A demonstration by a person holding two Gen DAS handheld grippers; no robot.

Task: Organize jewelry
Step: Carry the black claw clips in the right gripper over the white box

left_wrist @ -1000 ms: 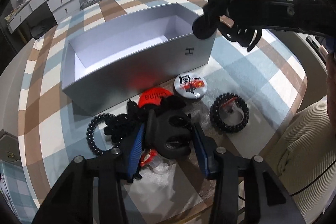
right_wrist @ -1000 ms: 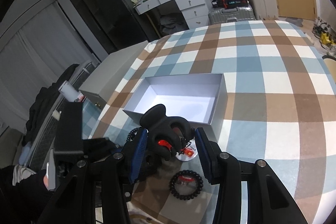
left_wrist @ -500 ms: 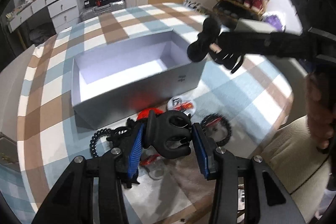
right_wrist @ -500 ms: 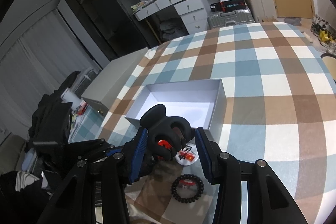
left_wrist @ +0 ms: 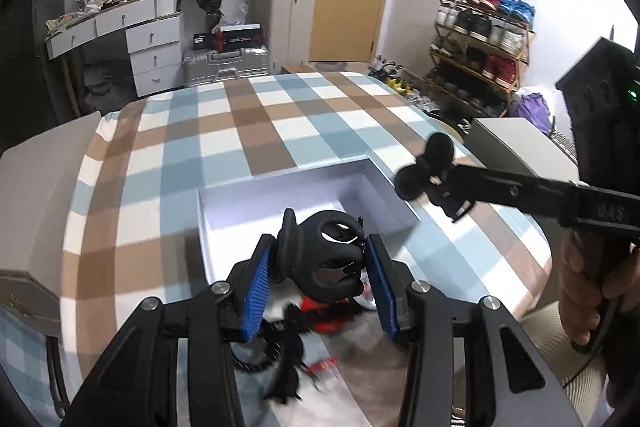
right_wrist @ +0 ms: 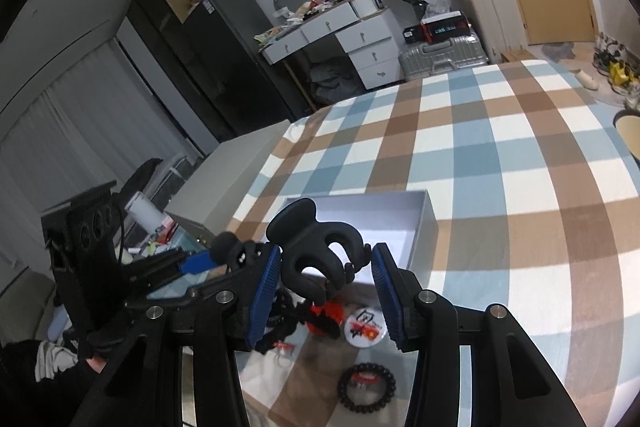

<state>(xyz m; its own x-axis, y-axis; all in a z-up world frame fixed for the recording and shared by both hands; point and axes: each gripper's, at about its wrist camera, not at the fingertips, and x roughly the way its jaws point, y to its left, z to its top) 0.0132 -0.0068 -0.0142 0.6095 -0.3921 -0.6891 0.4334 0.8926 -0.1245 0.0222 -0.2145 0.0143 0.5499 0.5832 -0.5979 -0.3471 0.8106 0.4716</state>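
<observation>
My left gripper [left_wrist: 320,261] is shut on a black hair claw clip [left_wrist: 324,259], held above the near edge of the open grey box [left_wrist: 304,203]. My right gripper [right_wrist: 326,267] is shut on another black hair claw clip [right_wrist: 316,251], raised over the box's right end [right_wrist: 424,227]; it also shows in the left wrist view [left_wrist: 430,169]. Below on the table lie a black bead bracelet [right_wrist: 366,383], a round China badge [right_wrist: 362,325], a red clip [right_wrist: 326,315] and more black pieces [left_wrist: 280,351].
The checked tablecloth [right_wrist: 500,155] covers the round table. A grey box lid [left_wrist: 516,147] sits off the right edge. A beige cushion [left_wrist: 548,339] lies at the near right. Drawers, suitcases and a shoe rack [left_wrist: 480,39] stand behind.
My left gripper has risen from the jewelry pile with the claw clip and tilted up toward the box. My right gripper with its clip has stayed raised near the box's right end.
</observation>
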